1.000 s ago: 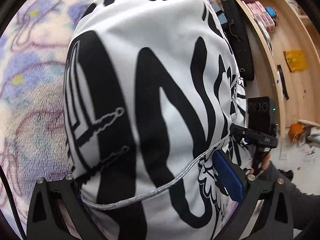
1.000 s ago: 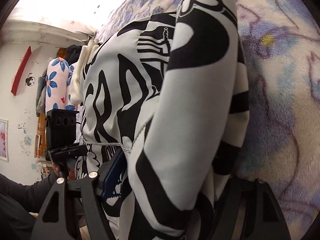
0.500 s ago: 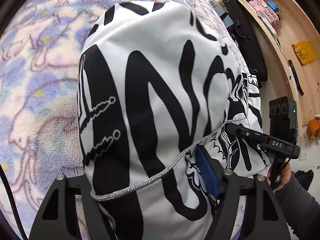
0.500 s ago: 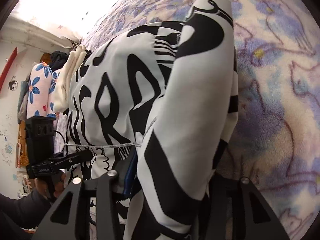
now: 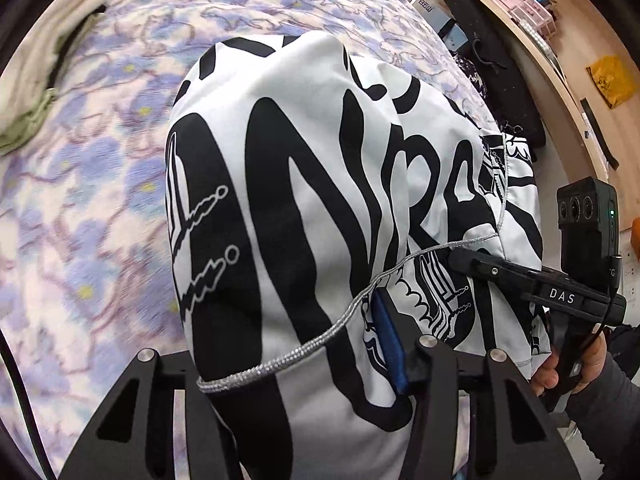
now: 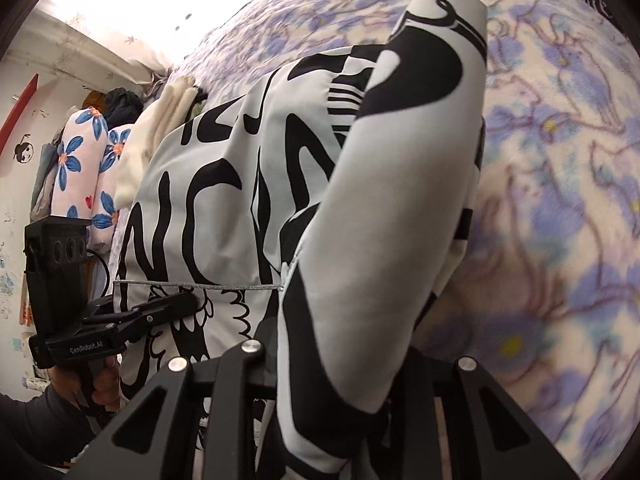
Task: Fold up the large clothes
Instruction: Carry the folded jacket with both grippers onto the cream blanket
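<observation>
A large white garment with a bold black print (image 5: 320, 184) lies bunched on the bed, its near end raised. In the left wrist view my left gripper (image 5: 288, 320) has a thick fold between its closing jaws, and the blue pad (image 5: 386, 344) presses the cloth by the grey stitched hem. My right gripper (image 5: 460, 260) grips the hem further right. In the right wrist view my right gripper (image 6: 352, 340) is closing on a rolled fold of the garment (image 6: 400, 200) that hides its fingertips. The left gripper (image 6: 188, 302) pinches the hem at the left.
A purple floral fleece blanket (image 5: 100, 200) covers the bed. Cream and green folded clothes (image 5: 36, 80) lie at its far left. A wooden shelf (image 5: 580, 40) and a black bag (image 5: 500, 80) stand to the right. Flowered pillows (image 6: 80, 160) and cream cloth (image 6: 160, 132) sit left.
Both grippers' jaws have narrowed onto the cloth and both have risen from the bed. The garment's near end has lifted with them, and more blanket shows around it.
</observation>
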`<action>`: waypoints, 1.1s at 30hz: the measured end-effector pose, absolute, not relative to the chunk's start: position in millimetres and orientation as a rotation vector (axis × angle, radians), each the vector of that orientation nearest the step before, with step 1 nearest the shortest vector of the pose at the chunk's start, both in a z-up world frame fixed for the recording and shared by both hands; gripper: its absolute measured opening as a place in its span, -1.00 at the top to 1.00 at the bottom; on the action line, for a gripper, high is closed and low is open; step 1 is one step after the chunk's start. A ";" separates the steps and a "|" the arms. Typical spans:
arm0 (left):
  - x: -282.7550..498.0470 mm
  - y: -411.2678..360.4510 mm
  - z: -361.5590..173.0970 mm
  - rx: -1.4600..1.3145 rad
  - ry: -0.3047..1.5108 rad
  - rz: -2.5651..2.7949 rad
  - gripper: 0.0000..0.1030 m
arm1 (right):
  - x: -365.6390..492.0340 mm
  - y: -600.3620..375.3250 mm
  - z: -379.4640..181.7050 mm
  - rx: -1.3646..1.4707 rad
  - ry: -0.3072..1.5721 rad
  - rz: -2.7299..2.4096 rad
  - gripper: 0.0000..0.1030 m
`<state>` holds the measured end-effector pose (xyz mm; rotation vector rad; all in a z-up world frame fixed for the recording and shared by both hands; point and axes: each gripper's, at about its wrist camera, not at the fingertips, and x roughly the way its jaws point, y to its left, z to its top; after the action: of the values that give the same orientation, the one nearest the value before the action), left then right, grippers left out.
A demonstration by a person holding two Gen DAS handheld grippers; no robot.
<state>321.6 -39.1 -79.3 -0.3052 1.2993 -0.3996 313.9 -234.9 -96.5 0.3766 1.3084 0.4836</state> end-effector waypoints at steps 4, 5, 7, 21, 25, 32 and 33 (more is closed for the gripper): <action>310.5 -9.3 -63.7 -0.307 1.313 -0.378 0.06 | 302.4 -208.0 -86.8 0.400 1.314 0.505 0.51; 306.9 -0.6 -58.4 -0.304 1.313 -0.372 0.06 | 300.1 -198.6 -83.3 0.406 1.315 0.512 0.51; 302.8 18.7 -47.2 -0.302 1.308 -0.362 0.06 | 296.2 -182.4 -77.1 0.410 1.312 0.524 0.51; 304.9 194.5 17.2 -0.270 1.192 -0.322 0.05 | 300.5 -15.6 -27.2 0.472 1.236 0.588 0.51; 299.7 262.9 23.4 -0.259 1.184 -0.324 0.05 | 300.5 32.3 -22.9 0.470 1.227 0.592 0.51; 293.6 340.7 21.0 -0.272 1.187 -0.336 0.05 | 295.6 87.7 -14.1 0.466 1.214 0.592 0.51; 294.7 346.8 22.2 -0.270 1.182 -0.335 0.05 | 297.2 93.6 -12.3 0.465 1.211 0.595 0.51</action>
<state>294.7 346.8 22.2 -0.2702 1.1822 -0.3349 297.2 93.6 -12.3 0.4646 1.2107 0.5948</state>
